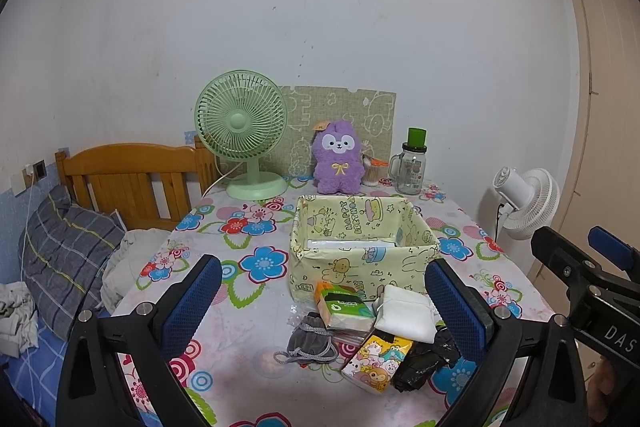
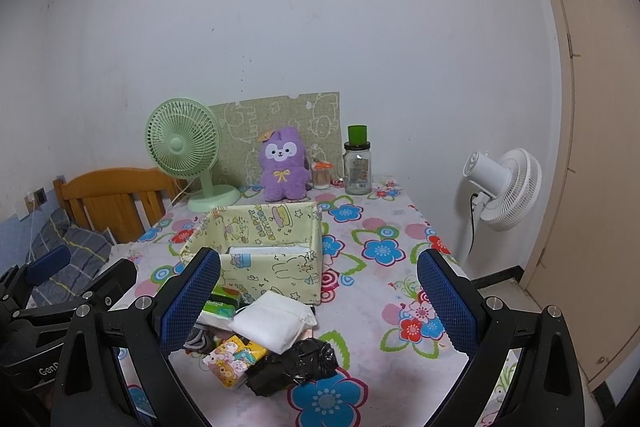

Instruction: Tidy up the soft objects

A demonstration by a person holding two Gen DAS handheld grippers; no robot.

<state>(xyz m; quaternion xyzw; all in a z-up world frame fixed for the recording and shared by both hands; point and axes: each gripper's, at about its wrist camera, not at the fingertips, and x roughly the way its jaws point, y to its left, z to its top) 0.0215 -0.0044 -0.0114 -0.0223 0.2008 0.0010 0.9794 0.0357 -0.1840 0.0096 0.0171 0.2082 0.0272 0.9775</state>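
Left wrist: both tongs (image 1: 324, 301) wide, empty

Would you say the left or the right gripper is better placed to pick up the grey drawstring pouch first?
Left, probably. The open left gripper frames the grey drawstring pouch; from the right gripper, the pouch hides behind its left finger.

- The table (image 1: 256, 311), with a flowered cloth, stands against a white wall (image 1: 320, 7).
- Left of the table is a wooden bed (image 1: 132, 179).
- Right of it are a white fan (image 2: 506, 187) and a beige door (image 2: 592, 147).
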